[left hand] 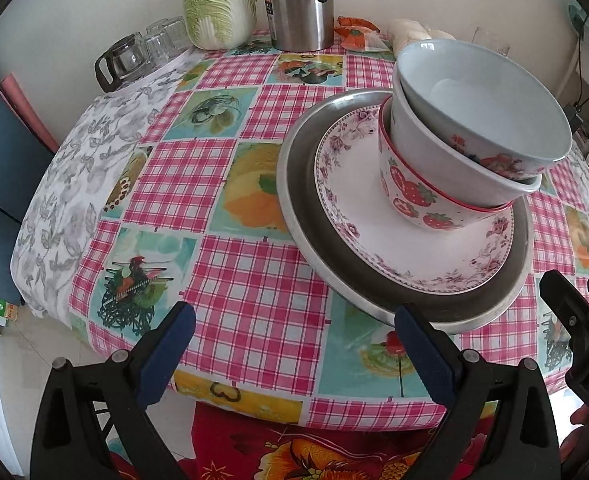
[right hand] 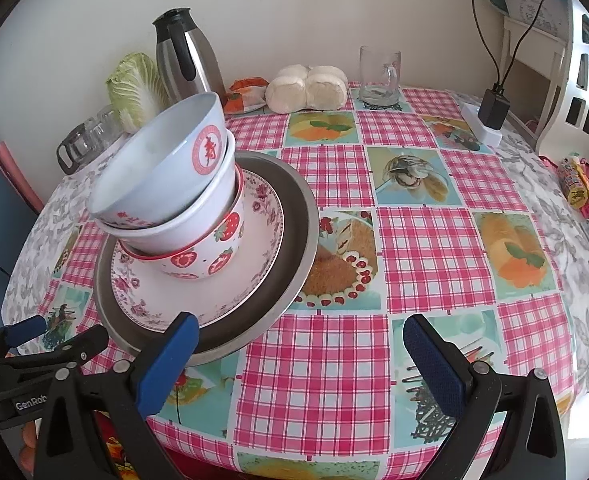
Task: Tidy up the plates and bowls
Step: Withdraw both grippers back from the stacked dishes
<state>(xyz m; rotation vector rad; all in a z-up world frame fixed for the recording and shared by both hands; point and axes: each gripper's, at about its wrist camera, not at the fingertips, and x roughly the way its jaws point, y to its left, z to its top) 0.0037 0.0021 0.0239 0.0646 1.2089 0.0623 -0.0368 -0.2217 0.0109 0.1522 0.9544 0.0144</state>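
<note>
A stack stands on the checked tablecloth: a steel plate (left hand: 294,184) at the bottom, a floral plate (left hand: 346,208) on it, then a strawberry bowl (left hand: 410,196), a white bowl (left hand: 426,148) and a tilted pale blue bowl (left hand: 482,100) on top. The same stack shows in the right wrist view, with steel plate (right hand: 294,220), floral plate (right hand: 262,216), strawberry bowl (right hand: 210,252) and top bowl (right hand: 154,164). My left gripper (left hand: 294,332) is open and empty just in front of the steel plate's near-left rim. My right gripper (right hand: 300,340) is open and empty at its near-right rim.
A napa cabbage (left hand: 220,4), steel thermos (left hand: 300,4) and glass jug with cups (left hand: 134,56) stand along the back wall. Steamed buns (right hand: 306,88), a glass mug (right hand: 380,76) and a charger (right hand: 492,110) are at the far right. A chair cushion (left hand: 294,448) lies below the table edge.
</note>
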